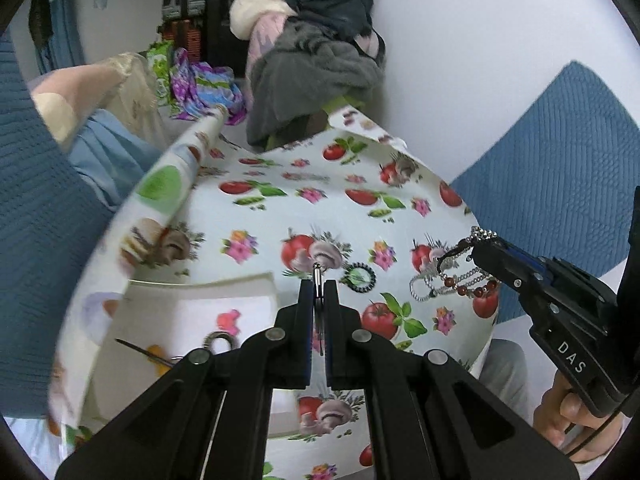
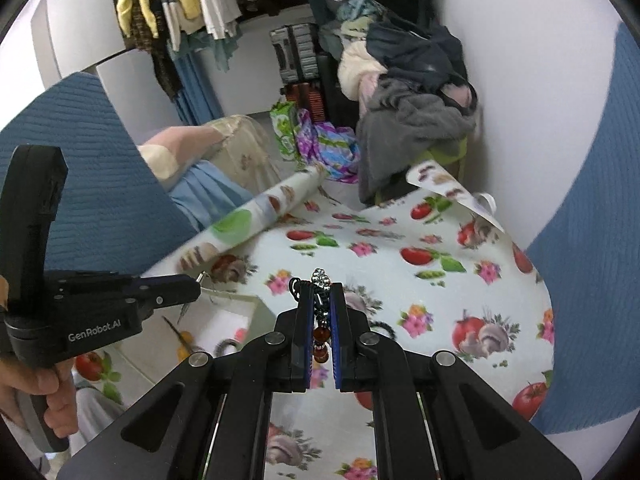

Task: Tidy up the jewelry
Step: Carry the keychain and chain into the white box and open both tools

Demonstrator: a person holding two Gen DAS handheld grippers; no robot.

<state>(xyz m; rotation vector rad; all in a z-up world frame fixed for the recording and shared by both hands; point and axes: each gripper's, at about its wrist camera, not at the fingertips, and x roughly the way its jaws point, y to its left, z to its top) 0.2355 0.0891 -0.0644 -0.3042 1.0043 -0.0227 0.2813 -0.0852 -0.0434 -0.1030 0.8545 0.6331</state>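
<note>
My left gripper (image 1: 319, 285) is shut on a thin silver metal piece (image 1: 317, 276) and holds it above the table, just right of a white box (image 1: 224, 292). The box holds a ring (image 1: 218, 340) and a thin pin (image 1: 140, 350). My right gripper (image 2: 321, 289) is shut on a bundle of jewelry (image 2: 321, 332): silver chains and a red bead string, which hang from it in the left wrist view (image 1: 456, 280). A black beaded bracelet (image 1: 360, 278) lies on the cloth between the two grippers.
The round table (image 1: 340, 208) is covered by an oilcloth printed with tomatoes, mushrooms and flowers. Blue quilted fabric (image 1: 560, 168) lies at the right and left. A pile of clothes (image 1: 316, 64) sits behind the table against a white wall.
</note>
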